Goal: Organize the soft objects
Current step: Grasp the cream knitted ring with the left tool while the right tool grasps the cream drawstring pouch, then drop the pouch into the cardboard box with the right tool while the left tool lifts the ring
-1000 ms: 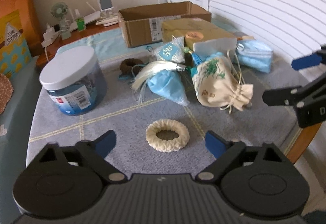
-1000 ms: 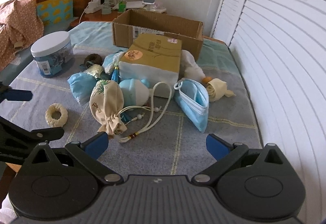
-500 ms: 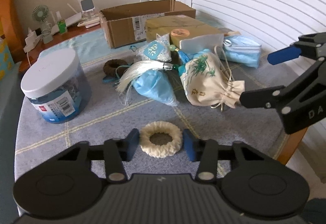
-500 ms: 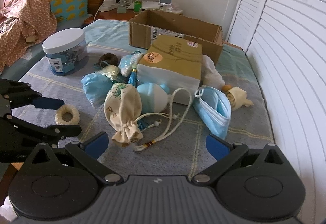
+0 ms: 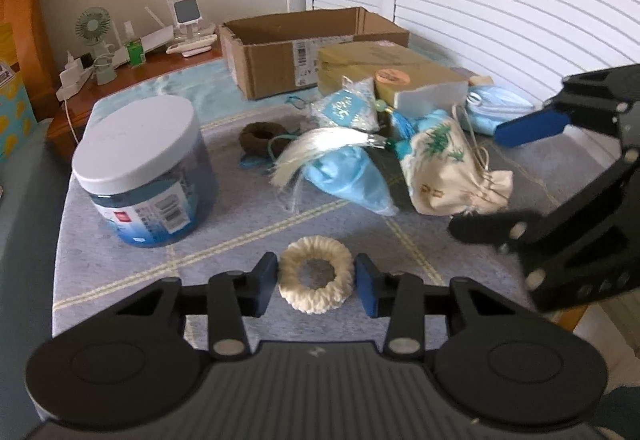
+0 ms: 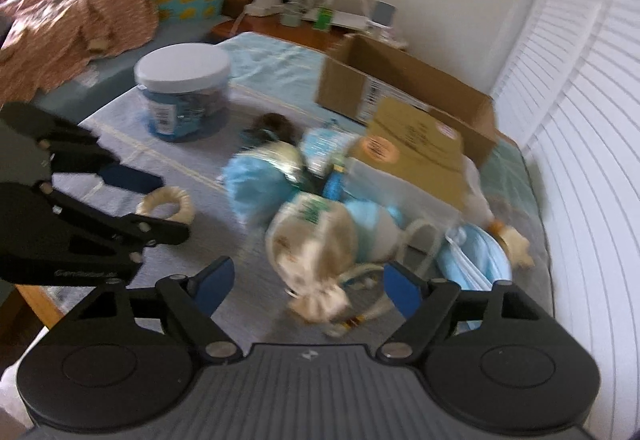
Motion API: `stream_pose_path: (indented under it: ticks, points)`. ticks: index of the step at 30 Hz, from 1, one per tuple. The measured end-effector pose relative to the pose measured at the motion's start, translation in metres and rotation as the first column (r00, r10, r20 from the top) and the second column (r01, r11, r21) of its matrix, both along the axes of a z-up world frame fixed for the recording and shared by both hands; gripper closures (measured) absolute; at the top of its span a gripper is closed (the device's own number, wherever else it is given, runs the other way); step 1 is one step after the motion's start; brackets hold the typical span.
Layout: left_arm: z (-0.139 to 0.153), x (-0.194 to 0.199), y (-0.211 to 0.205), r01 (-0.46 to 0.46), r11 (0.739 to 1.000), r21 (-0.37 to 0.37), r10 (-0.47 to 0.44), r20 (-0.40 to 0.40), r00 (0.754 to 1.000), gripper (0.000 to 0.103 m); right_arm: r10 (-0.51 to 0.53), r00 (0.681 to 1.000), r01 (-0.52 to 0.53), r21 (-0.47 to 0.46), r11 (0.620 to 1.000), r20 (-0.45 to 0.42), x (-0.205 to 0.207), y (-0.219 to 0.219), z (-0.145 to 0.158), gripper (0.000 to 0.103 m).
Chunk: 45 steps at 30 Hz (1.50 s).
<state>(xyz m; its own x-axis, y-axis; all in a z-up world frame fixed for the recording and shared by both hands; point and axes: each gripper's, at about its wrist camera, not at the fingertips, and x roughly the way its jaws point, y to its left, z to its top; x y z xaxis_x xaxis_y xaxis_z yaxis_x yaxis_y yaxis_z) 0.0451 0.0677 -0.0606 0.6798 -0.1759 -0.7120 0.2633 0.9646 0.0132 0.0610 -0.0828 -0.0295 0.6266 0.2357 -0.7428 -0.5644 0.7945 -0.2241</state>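
Observation:
A cream knitted ring (image 5: 316,278) lies on the grey cloth and sits between the blue pads of my left gripper (image 5: 316,282), which is shut on it. It also shows in the right wrist view (image 6: 168,205). A cream drawstring pouch (image 5: 448,176) with green print lies in a pile with a light blue cloth bundle (image 5: 348,180), a white tassel (image 5: 316,150) and blue face masks (image 5: 496,110). My right gripper (image 6: 308,286) is open, its fingers on either side of the pouch's tied neck (image 6: 320,300). That view is blurred.
A jar (image 5: 146,168) with a white lid stands at the left. An open cardboard box (image 5: 304,48) and a tan box (image 5: 384,76) are behind the pile. A dark brown ring (image 5: 262,136) lies mid-table. Shutters stand to the right, and the table's edge is near me.
My left gripper moved forward and closed on the cream ring. My right gripper moved forward and left toward the drawstring pouch and narrowed its opening.

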Motion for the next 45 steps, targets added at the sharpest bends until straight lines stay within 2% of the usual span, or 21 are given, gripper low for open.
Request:
stream_pose_path:
  ticks: [5,11,12,15,17,19,23,29,35,45]
  points:
    - [0.002,0.001,0.011,-0.007,1.000,-0.024,0.007,0.010,1.000,0.062,0.052,0.999,-0.051,-0.079,0.996,0.016,0.002,0.027,-0.011,0.023]
    - [0.002,0.006,0.020,-0.007,0.999,-0.049,0.008,0.016,1.000,0.062,0.024,1.000,-0.022,-0.141,0.990,0.014,0.012,0.039,-0.024,0.025]
    - [0.002,0.006,0.021,-0.004,0.999,-0.052,0.005,0.016,1.000,0.062,0.016,1.000,-0.014,-0.152,0.988,0.014,0.014,0.040,-0.026,0.029]
    - [0.001,0.009,0.024,0.000,0.998,-0.061,0.000,0.013,1.000,0.062,0.005,1.000,-0.001,-0.172,0.985,0.023,0.015,0.043,-0.029,0.032]
    - [-0.001,0.010,0.024,0.004,0.998,-0.062,-0.003,0.008,1.000,0.062,0.004,0.999,0.002,-0.183,0.983,0.033,0.014,0.046,-0.030,0.040]
    - [-0.002,0.010,0.024,0.011,0.998,-0.062,-0.011,-0.001,1.000,0.062,0.002,0.999,0.006,-0.200,0.980,0.042,0.014,0.047,-0.030,0.042]
    - [-0.003,0.011,0.023,0.027,0.998,-0.057,-0.028,-0.024,0.999,0.062,0.001,0.999,0.006,-0.192,0.981,0.036,0.014,0.044,-0.027,0.045]
    - [0.005,0.008,0.023,0.057,0.998,-0.033,-0.059,-0.050,0.997,0.062,0.002,1.000,-0.001,-0.118,0.993,0.012,0.014,0.026,-0.010,0.046]
    - [0.020,0.005,0.019,0.108,0.993,-0.050,-0.112,-0.081,0.990,0.062,0.023,1.000,-0.022,-0.097,0.995,0.003,0.005,0.006,0.007,0.046]
    - [0.051,-0.008,0.004,0.173,0.984,-0.030,-0.174,-0.033,0.984,0.062,0.061,0.998,-0.061,-0.036,0.998,0.006,0.001,-0.024,0.044,0.046]
